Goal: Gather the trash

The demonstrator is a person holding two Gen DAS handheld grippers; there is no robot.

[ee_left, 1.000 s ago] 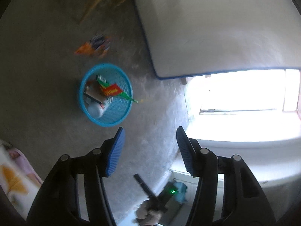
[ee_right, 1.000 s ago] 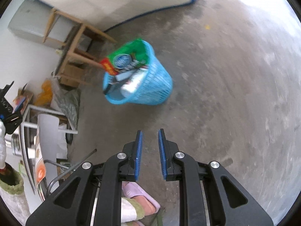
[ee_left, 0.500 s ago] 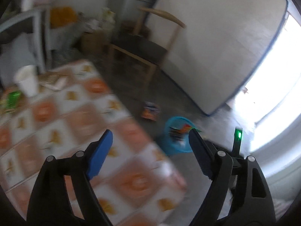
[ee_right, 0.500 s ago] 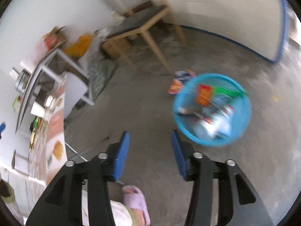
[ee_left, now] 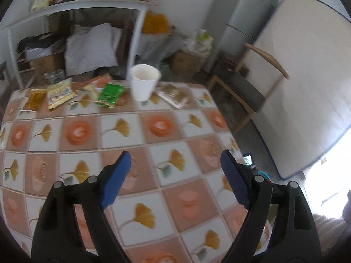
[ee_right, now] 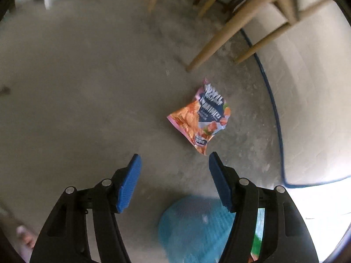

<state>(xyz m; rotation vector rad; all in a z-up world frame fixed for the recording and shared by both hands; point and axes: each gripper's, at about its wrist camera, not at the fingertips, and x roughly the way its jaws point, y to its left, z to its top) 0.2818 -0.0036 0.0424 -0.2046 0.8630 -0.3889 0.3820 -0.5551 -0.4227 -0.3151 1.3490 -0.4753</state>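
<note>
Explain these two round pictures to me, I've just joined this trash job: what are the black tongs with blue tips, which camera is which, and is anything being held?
There is no robot arm. A person carries a two-finger gripper in each hand, and a fisheye camera on each looks out along its fingers, which explains the round, bent pictures.

One view is from the left gripper. It hangs open and empty over a table with a flowered tile cloth. At the far edge lie several wrappers, among them a green packet, and a white cup stands upright.

The other view is from the right gripper, also open and empty, pointing down at the floor. A snack bag lies just ahead of its tips, and a blue basket sits blurred below them.
</note>
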